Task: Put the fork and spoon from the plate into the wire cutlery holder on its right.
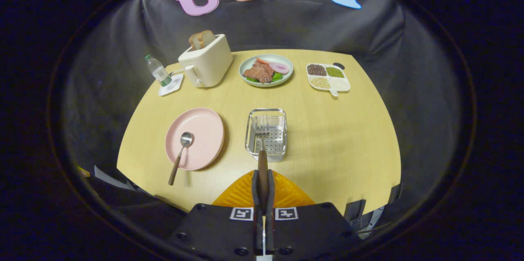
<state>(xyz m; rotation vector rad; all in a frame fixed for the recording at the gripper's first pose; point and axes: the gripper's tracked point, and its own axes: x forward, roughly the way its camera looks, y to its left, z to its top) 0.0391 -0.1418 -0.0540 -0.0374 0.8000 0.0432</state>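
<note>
Gripper (262, 179) clamping fork (262, 146) above holder (266, 134)

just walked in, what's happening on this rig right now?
A person is working a handheld gripper whose fingers are shut on the handle of a fork. The fork's tines are over the wire cutlery holder, just ahead of the fingers; I can't tell whether they touch its floor. The spoon lies untouched on the pink plate left of the holder, handle overhanging the rim. Beyond them sit a toaster, a water bottle, a food plate and a divided dish.
</note>
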